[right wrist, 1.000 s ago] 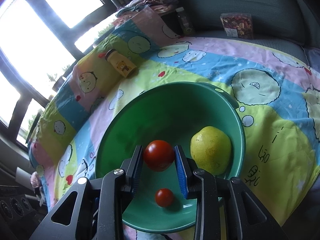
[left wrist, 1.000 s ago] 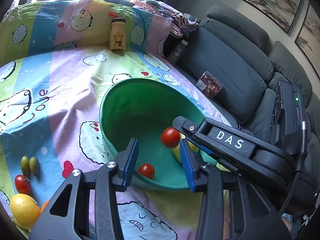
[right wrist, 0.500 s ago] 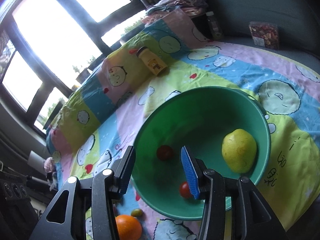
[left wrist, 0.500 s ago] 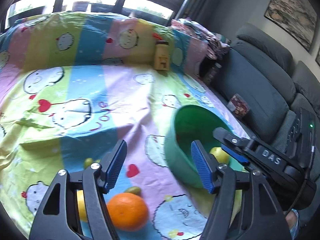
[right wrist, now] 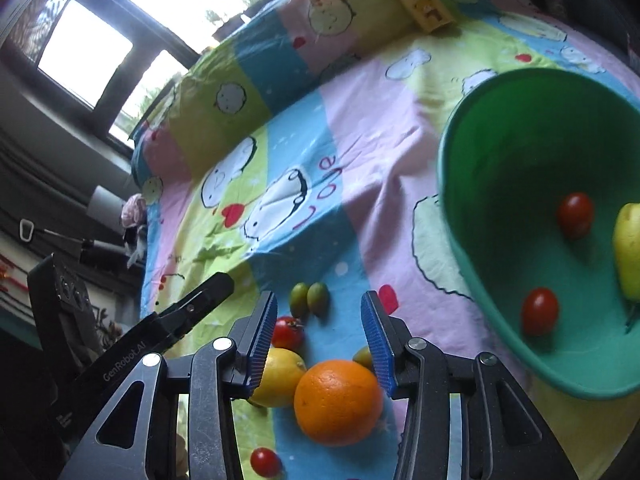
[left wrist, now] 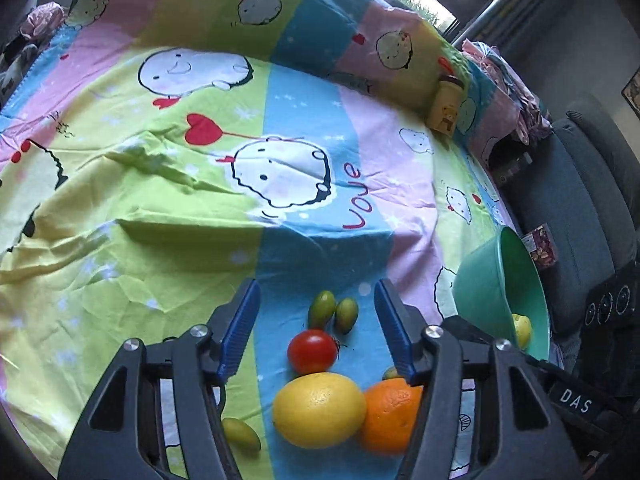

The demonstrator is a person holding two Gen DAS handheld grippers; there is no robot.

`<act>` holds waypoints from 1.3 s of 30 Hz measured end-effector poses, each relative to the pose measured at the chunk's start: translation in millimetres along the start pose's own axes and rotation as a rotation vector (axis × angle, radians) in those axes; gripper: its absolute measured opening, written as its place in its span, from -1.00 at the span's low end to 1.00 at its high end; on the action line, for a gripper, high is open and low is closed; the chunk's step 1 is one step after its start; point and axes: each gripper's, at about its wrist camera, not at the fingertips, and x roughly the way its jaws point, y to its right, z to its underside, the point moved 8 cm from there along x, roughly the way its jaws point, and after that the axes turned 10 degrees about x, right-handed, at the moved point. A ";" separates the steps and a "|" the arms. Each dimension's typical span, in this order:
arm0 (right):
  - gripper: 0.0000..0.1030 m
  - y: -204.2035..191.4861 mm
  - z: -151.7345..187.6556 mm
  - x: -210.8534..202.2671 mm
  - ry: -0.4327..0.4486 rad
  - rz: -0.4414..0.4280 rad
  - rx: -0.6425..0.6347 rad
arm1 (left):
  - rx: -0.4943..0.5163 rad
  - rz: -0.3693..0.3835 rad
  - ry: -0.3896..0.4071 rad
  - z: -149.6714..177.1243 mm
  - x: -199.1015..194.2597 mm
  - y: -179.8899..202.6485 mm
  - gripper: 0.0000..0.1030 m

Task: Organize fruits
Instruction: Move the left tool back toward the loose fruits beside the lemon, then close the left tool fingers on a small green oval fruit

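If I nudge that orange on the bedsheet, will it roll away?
Probably a little: the orange is round and the sheet is soft and wrinkled, which should slow it. The lemon touching it would likely block one side. Its dimpled skin should grip well.

Red handwritten "Love" on the bedsheet (left wrist: 357, 200), printed beside a white cartoon face; the same word shows in the right wrist view (right wrist: 320, 192). White "DAS" on the right gripper's black body (left wrist: 576, 400). White "GenRobot.AI" along the left gripper's black body (right wrist: 124, 364). Small black characters on the sheet, unreadable.
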 end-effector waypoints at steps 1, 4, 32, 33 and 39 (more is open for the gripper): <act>-0.32 -0.7 0.7 7.4 -0.022 0.001 0.006 | -0.009 0.009 -0.019 2.7 6.3 -0.6 0.00; -0.34 -2.0 0.6 25.7 -0.068 -0.005 0.010 | -0.035 0.026 -0.066 8.8 21.2 -3.5 -0.22; -0.57 -0.5 2.8 72.3 -0.138 0.089 -0.010 | -0.109 0.002 -0.122 19.1 28.6 -29.6 -0.48; -0.59 -1.5 3.7 72.7 -0.136 0.088 -0.014 | -0.112 0.010 -0.118 18.6 27.8 -29.2 -0.48; -0.65 4.3 -0.8 64.4 -0.084 0.134 -0.012 | -0.092 0.037 -0.110 16.7 26.4 -17.2 -0.48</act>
